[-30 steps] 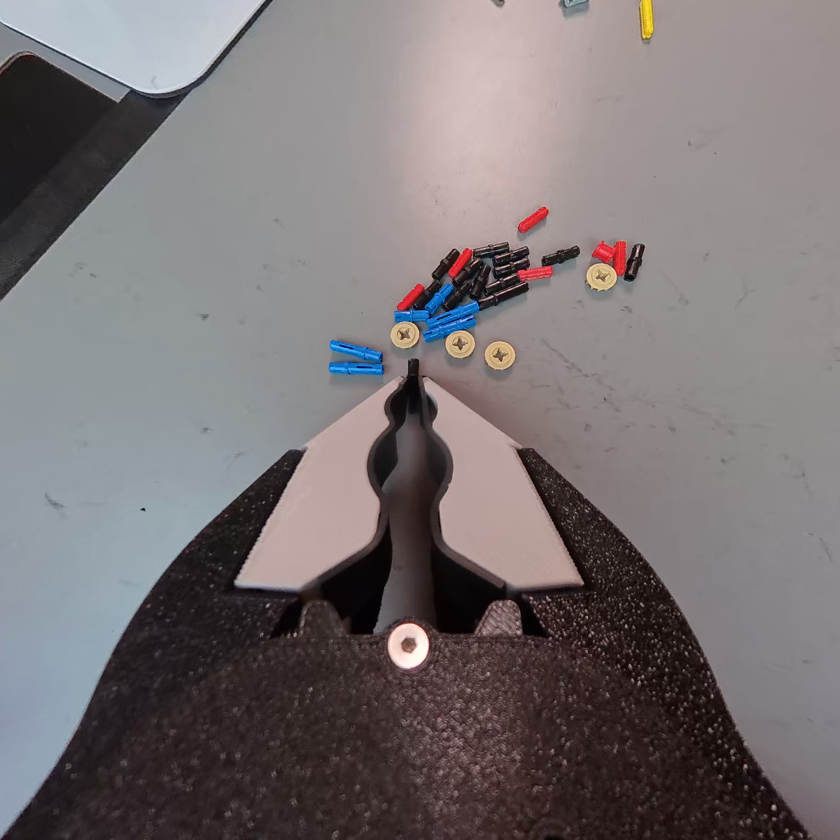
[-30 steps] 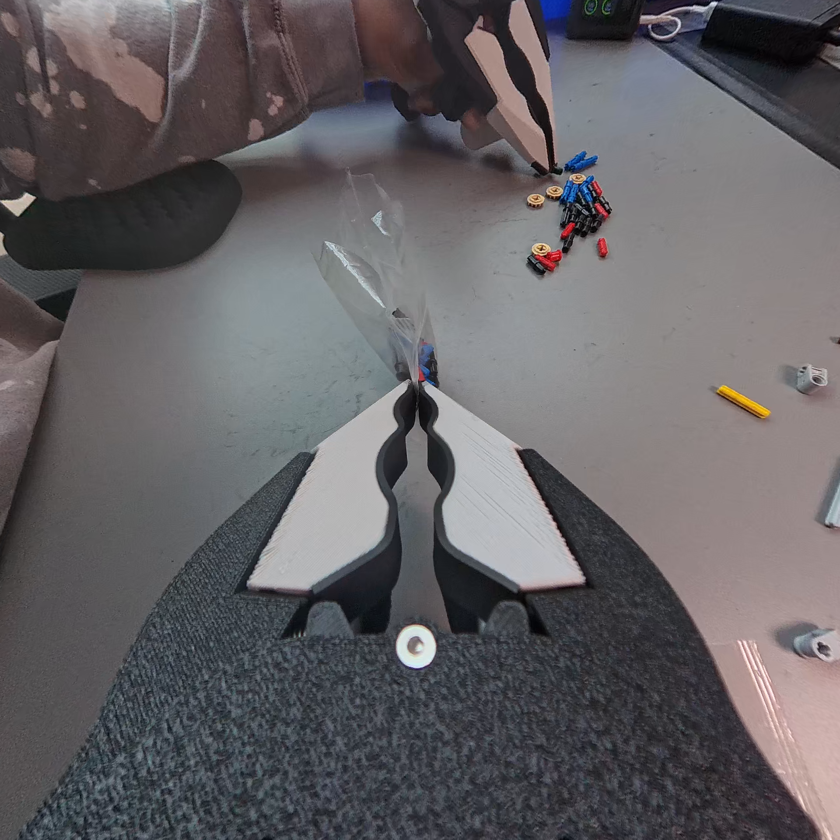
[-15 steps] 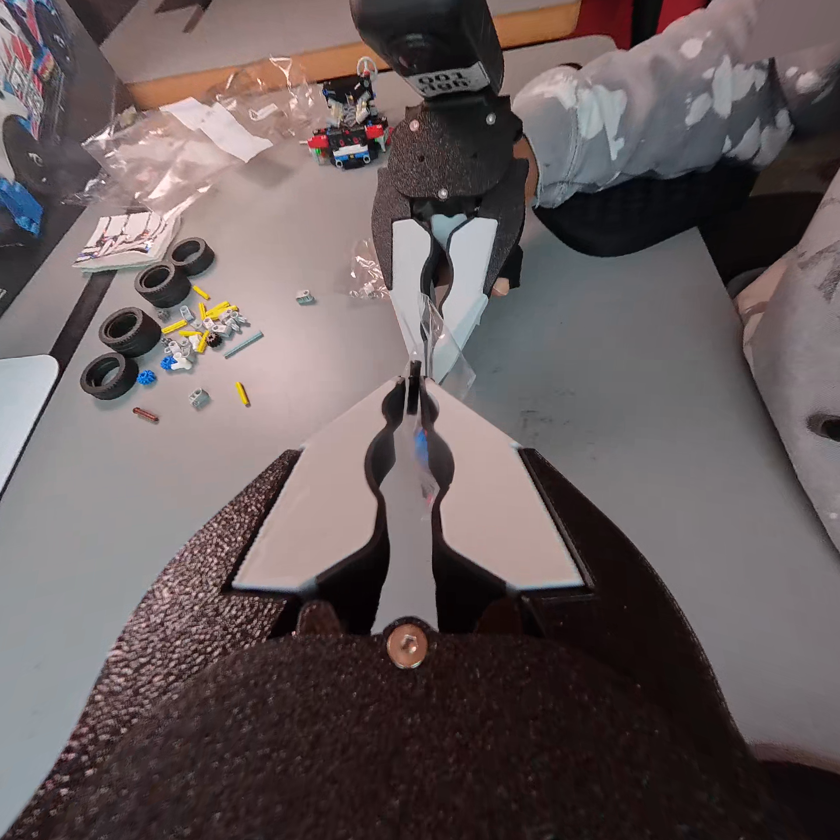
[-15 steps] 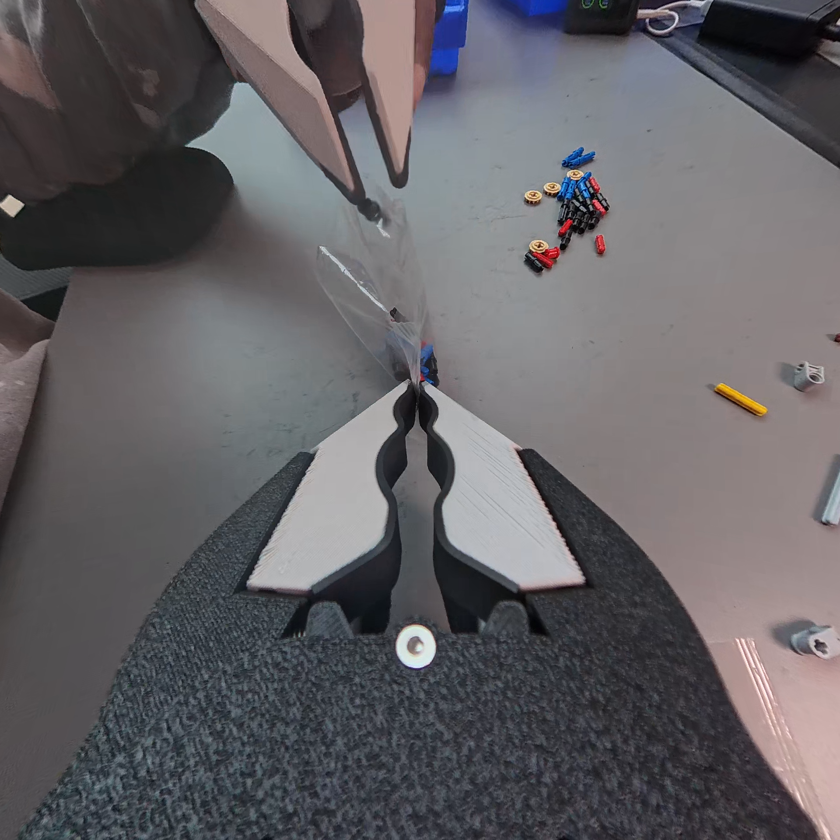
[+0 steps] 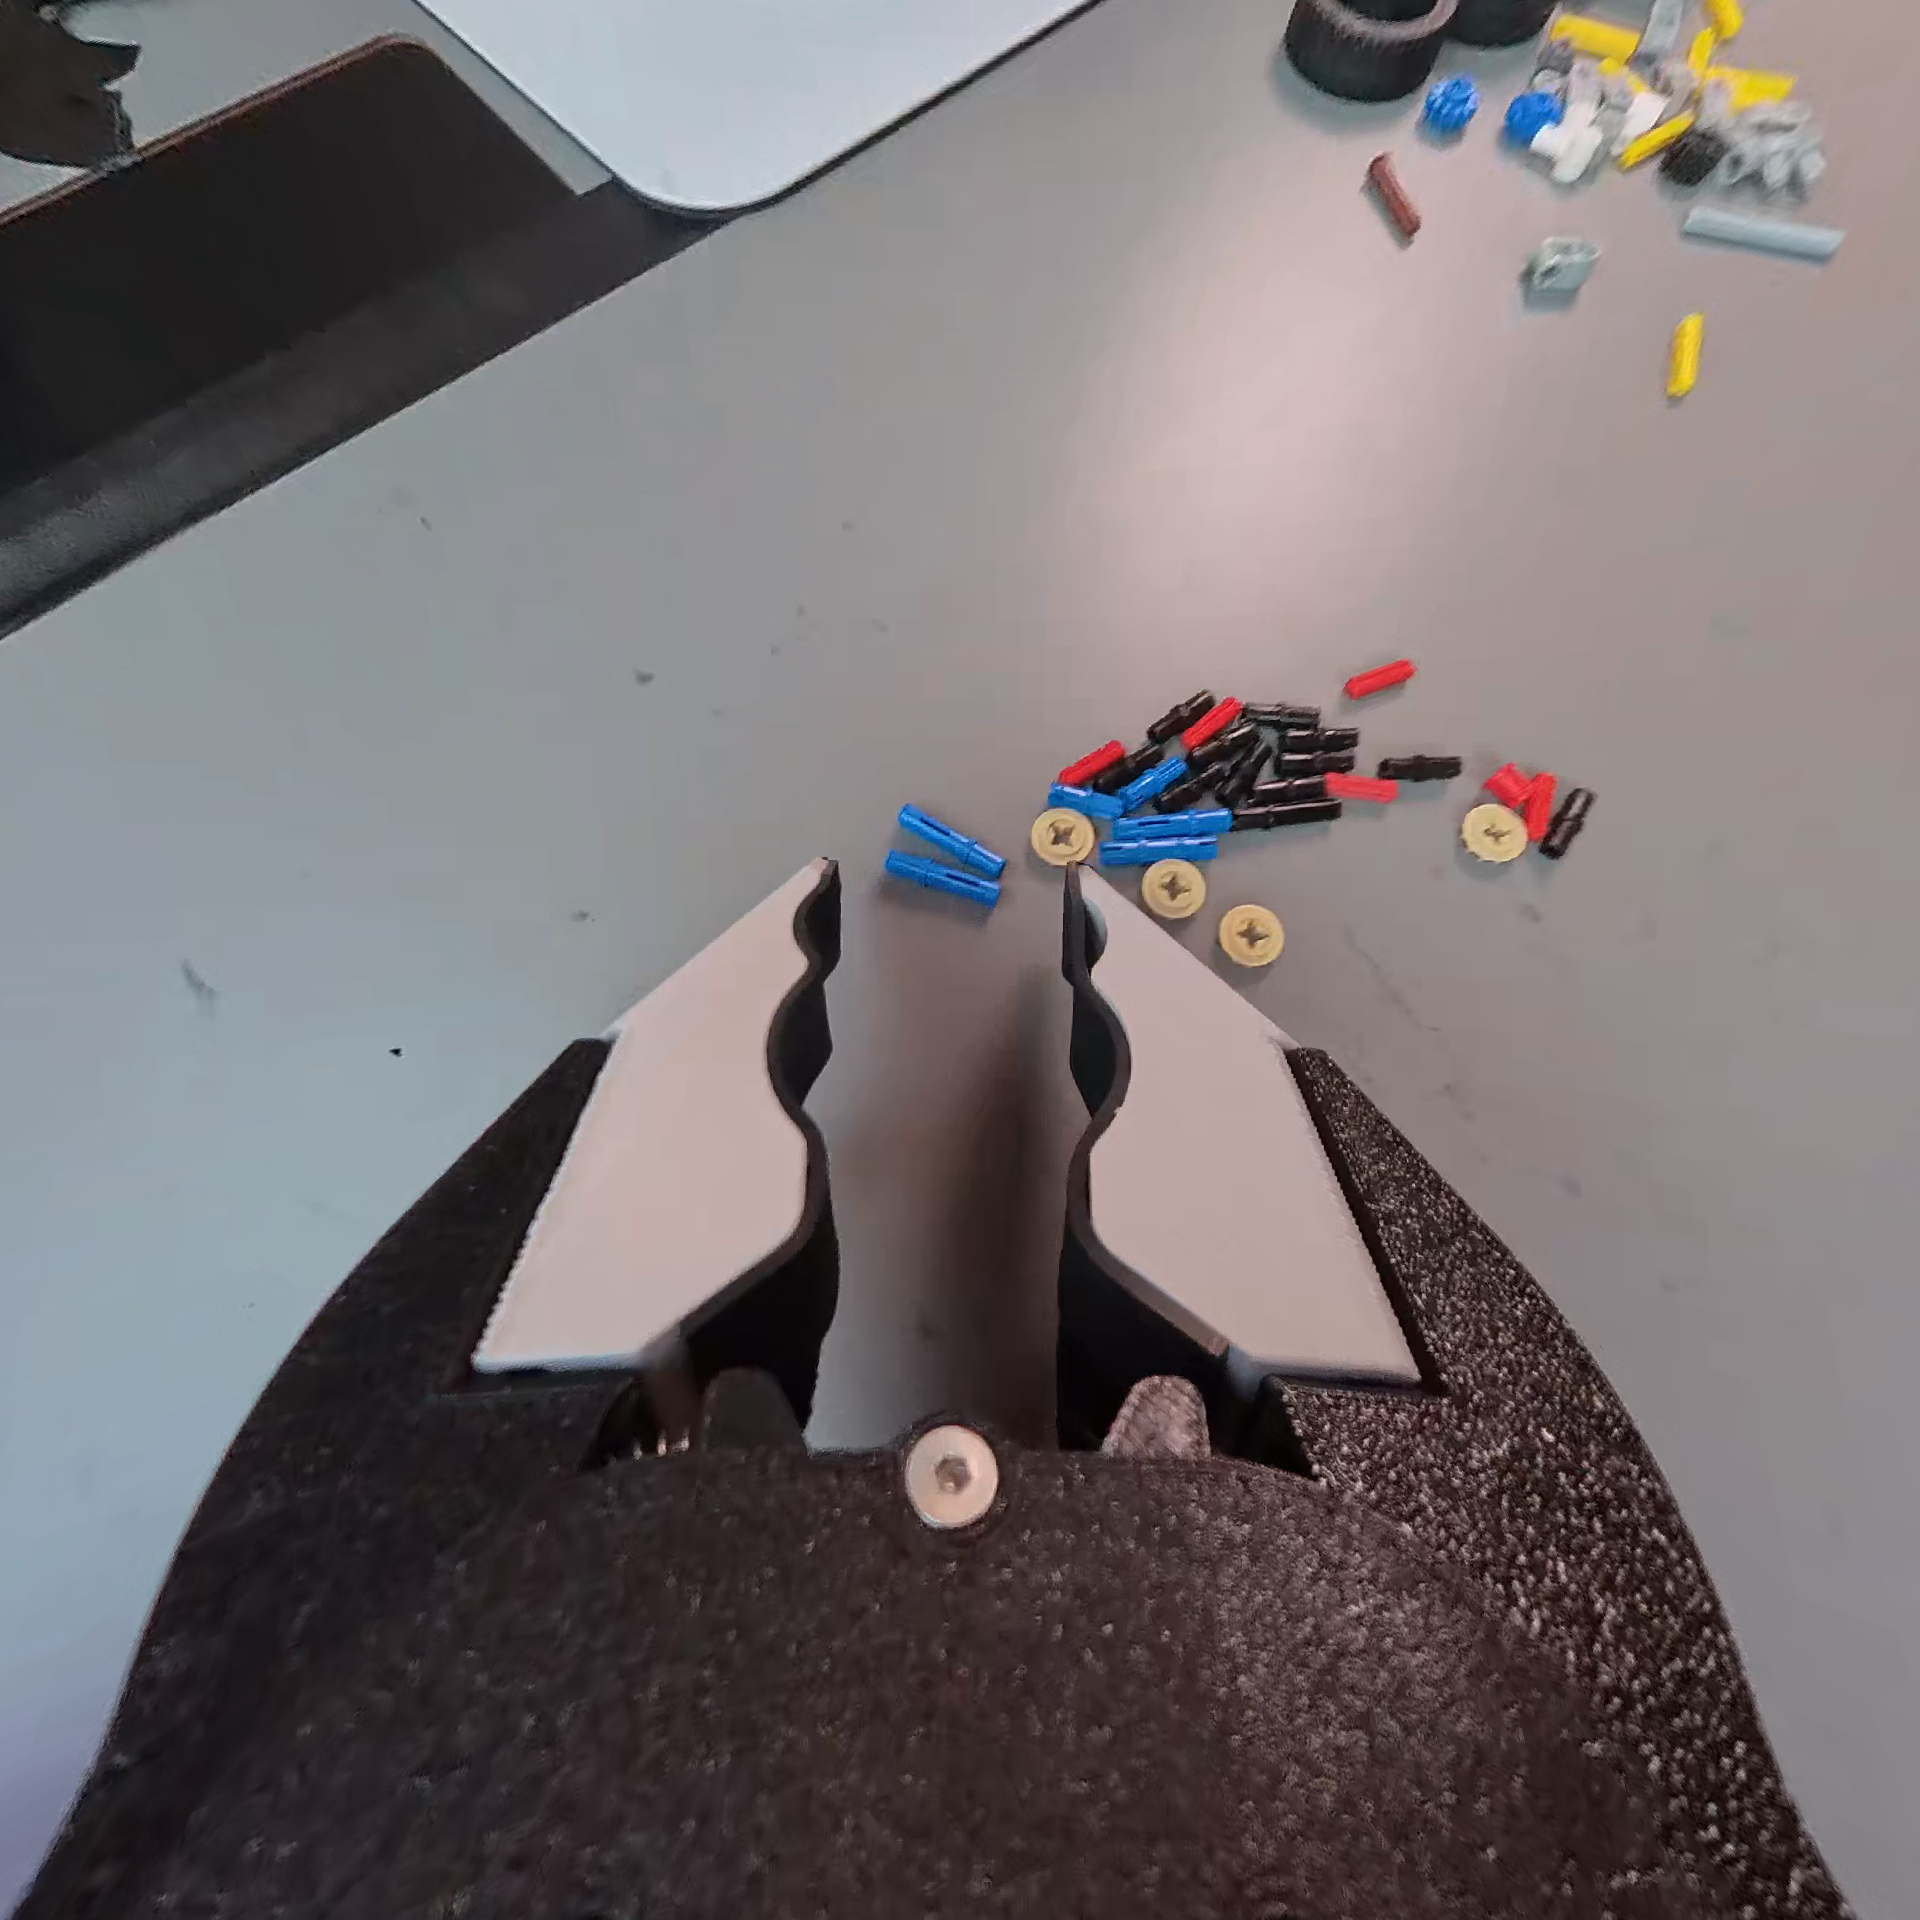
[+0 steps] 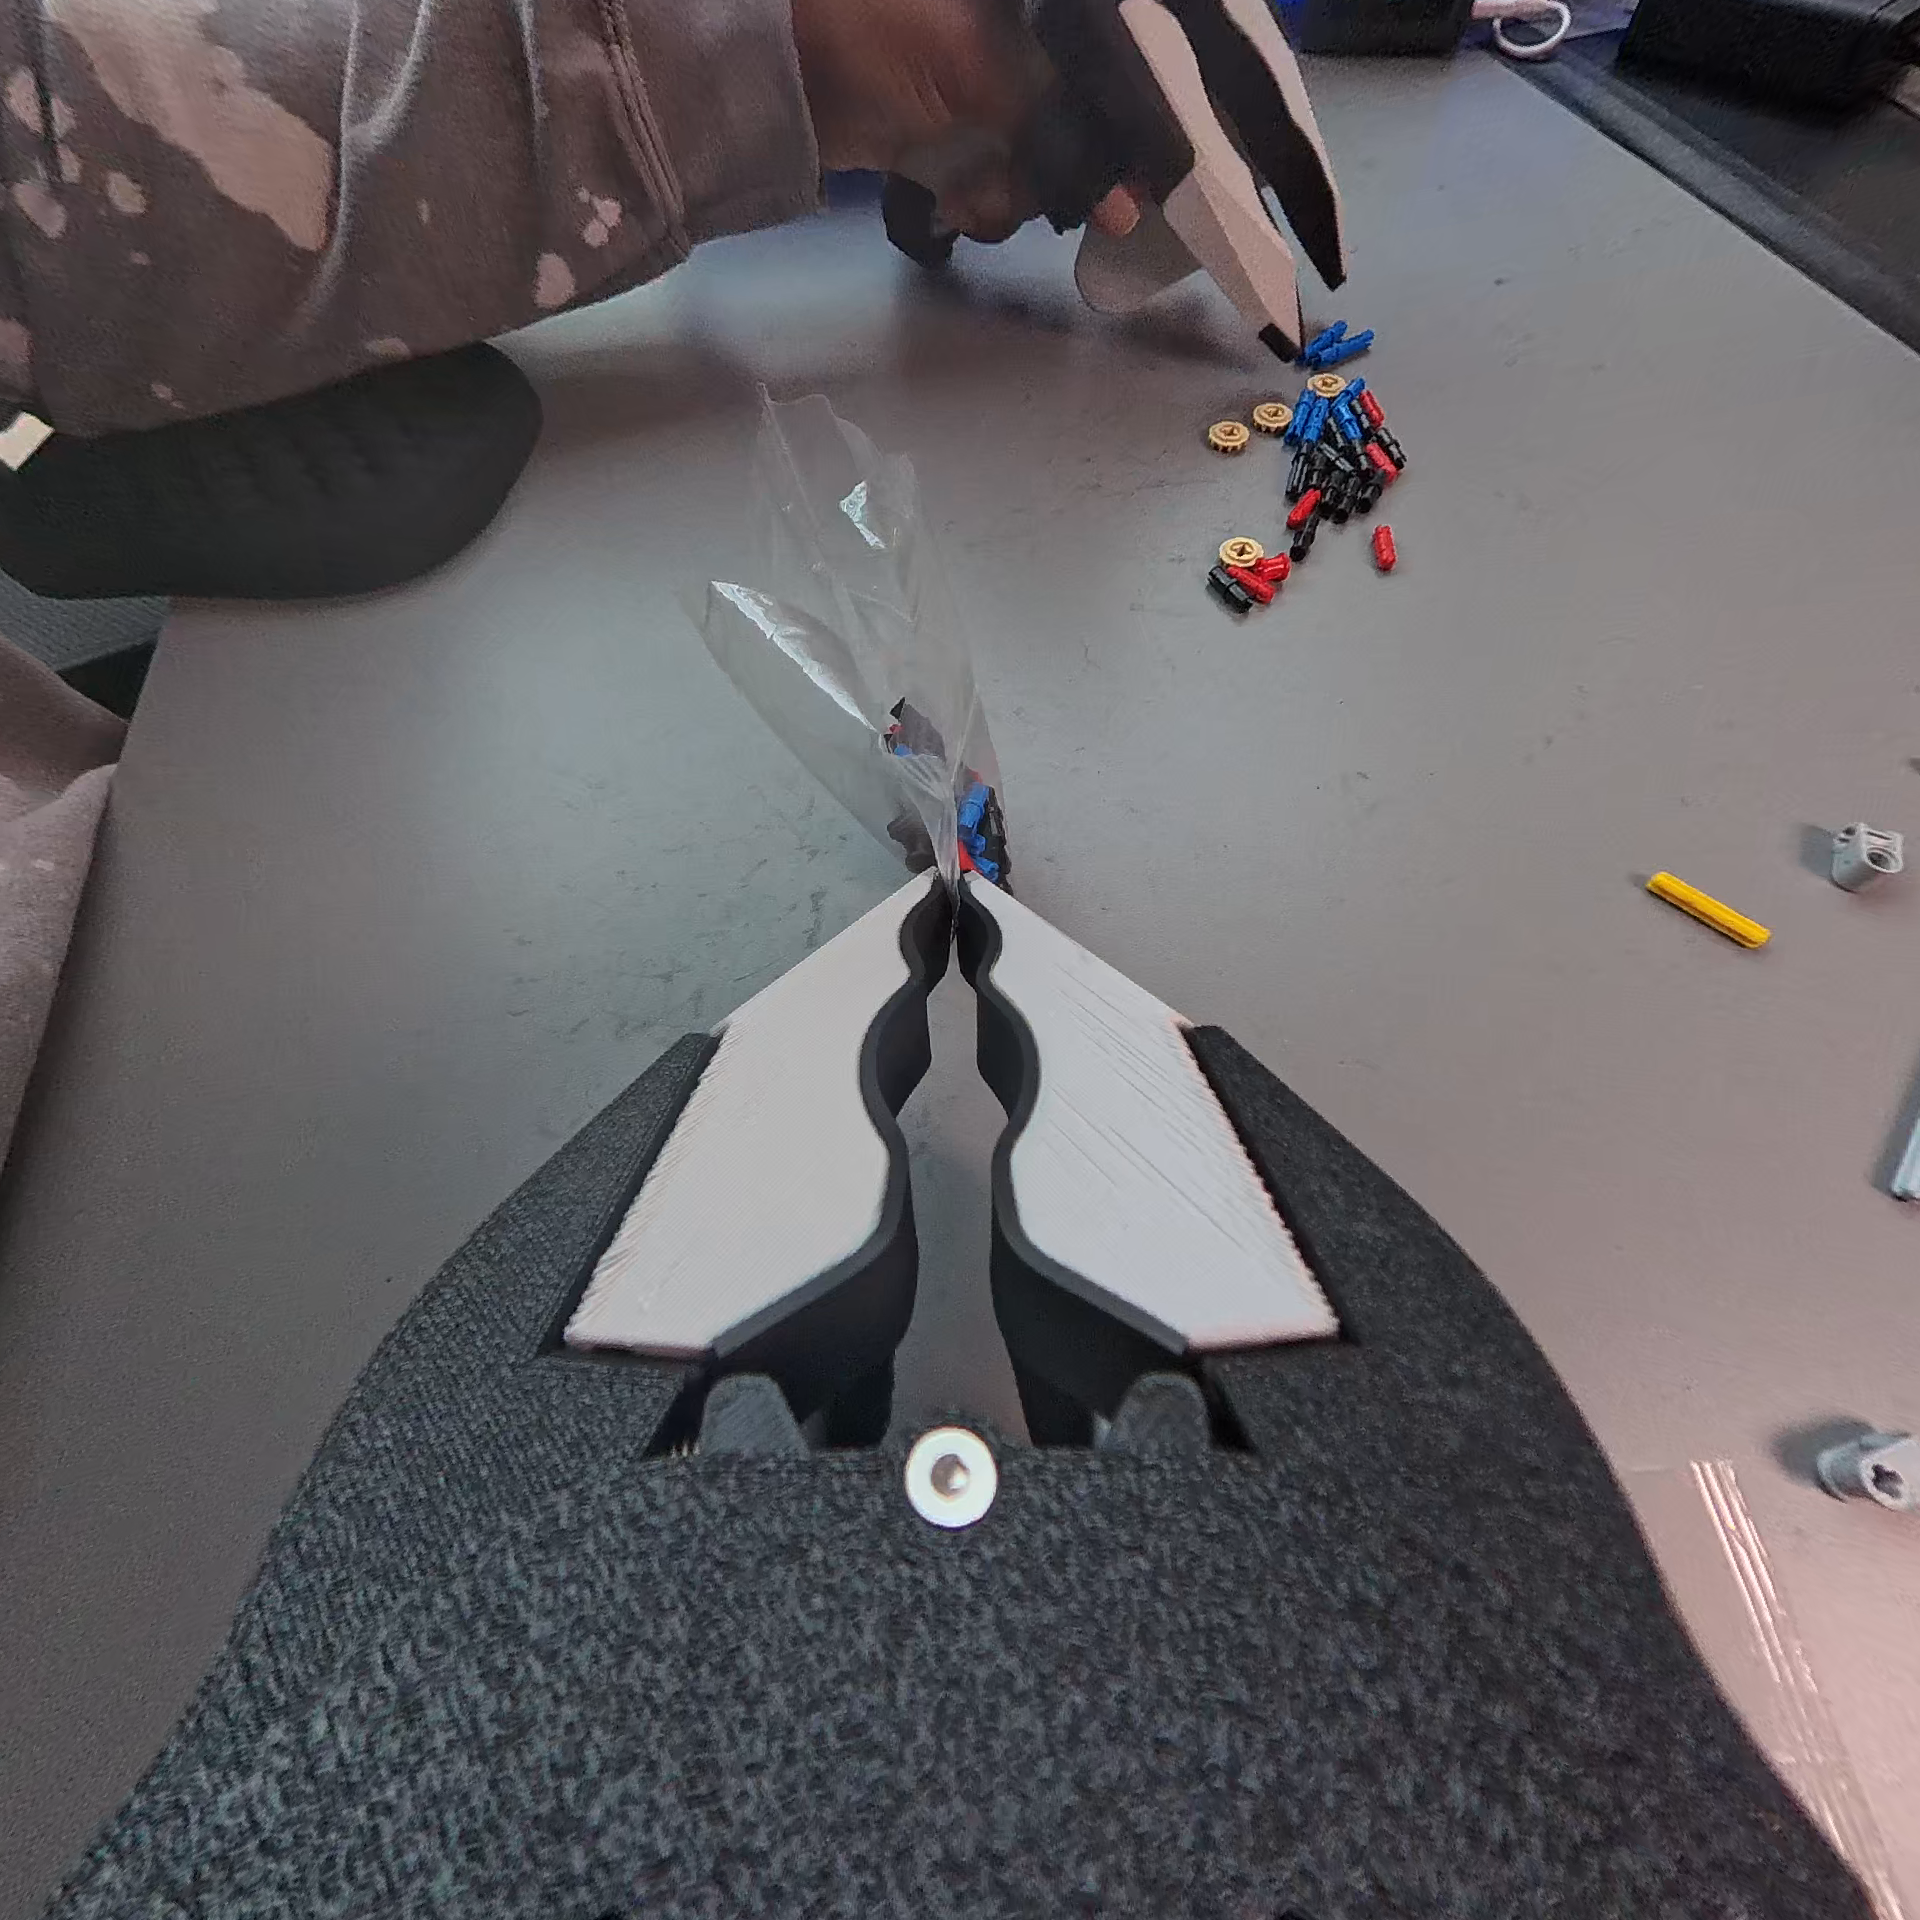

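My left gripper (image 5: 951,878) is open and empty, low over the grey table, with two blue pins (image 5: 943,854) just beyond its tips. A heap of black, red and blue pins (image 5: 1226,774) and tan round bushes (image 5: 1174,888) lies right of them. My right gripper (image 6: 951,881) is shut on a clear plastic bag (image 6: 862,644) that holds several small pins near its pinched end. In the right wrist view the left gripper (image 6: 1309,312) stands at the far side of the pin heap (image 6: 1335,457), held by a hand with a patterned sleeve (image 6: 364,156).
Black tyres (image 5: 1361,42) and a cluster of yellow, grey and blue parts (image 5: 1662,94) lie at the far right. A yellow axle (image 6: 1704,909) and grey connectors (image 6: 1865,857) lie right of my right gripper. A pale blue mat (image 5: 727,83) and the table's dark edge (image 5: 208,312) are at the left. The grippers' ends are close to 25 centimeters from one another. My right gripper's tips are some 15 centimeters from the yellow axle (image 6: 1704,909). Look for it in the left wrist view (image 5: 1694,353) too.
My left gripper carried a black pin from the heap to the bag, let it go, and is back at the heap, now open. The right gripper has kept hold of the bag.
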Demonstrator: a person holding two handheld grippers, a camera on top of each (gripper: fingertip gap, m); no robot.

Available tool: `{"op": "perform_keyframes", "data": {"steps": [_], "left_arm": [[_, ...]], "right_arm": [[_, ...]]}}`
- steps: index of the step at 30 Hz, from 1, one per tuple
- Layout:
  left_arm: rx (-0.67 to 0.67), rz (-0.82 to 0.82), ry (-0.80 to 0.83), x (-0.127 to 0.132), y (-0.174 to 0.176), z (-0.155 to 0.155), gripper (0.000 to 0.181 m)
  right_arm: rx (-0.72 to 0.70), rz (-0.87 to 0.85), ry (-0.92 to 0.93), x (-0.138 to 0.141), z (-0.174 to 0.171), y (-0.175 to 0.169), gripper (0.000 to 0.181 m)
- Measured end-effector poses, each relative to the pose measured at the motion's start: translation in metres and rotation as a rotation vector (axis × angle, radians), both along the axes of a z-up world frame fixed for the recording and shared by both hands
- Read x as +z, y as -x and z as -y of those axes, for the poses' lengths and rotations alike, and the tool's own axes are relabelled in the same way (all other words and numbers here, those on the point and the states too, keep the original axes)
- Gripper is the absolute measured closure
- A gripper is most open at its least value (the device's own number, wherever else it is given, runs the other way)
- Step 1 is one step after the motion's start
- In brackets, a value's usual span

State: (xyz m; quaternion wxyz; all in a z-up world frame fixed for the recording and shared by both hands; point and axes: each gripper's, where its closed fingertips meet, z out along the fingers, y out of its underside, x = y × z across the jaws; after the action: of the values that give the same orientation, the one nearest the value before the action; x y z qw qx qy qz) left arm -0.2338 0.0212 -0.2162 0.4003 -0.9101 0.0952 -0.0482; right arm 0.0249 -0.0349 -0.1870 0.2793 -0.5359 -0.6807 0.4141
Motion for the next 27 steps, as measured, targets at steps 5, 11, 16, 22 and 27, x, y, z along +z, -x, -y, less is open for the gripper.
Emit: {"op": "perform_keyframes", "data": {"steps": [5,11,16,22,27], "left_arm": [[0.009,-0.014,0.026,-0.008,0.004,-0.003,0.146],[-0.013,-0.017,0.028,-0.009,-0.001,-0.004,0.158],[-0.015,-0.024,0.026,-0.008,0.002,-0.001,0.158],[-0.123,0.069,-0.084,0.026,-0.026,0.007,0.158],[-0.654,0.275,-0.292,0.112,-0.161,0.055,0.158]], "right_arm": [[0.0,0.0,-0.003,0.0,0.0,0.0,0.181],[0.001,0.0,-0.005,0.0,0.0,0.0,0.181],[0.002,0.0,-0.005,0.0,0.0,-0.001,0.181],[0.001,0.002,-0.001,0.0,0.0,-0.001,0.181],[-0.007,0.016,0.007,-0.002,-0.001,0.0,0.181]]}}
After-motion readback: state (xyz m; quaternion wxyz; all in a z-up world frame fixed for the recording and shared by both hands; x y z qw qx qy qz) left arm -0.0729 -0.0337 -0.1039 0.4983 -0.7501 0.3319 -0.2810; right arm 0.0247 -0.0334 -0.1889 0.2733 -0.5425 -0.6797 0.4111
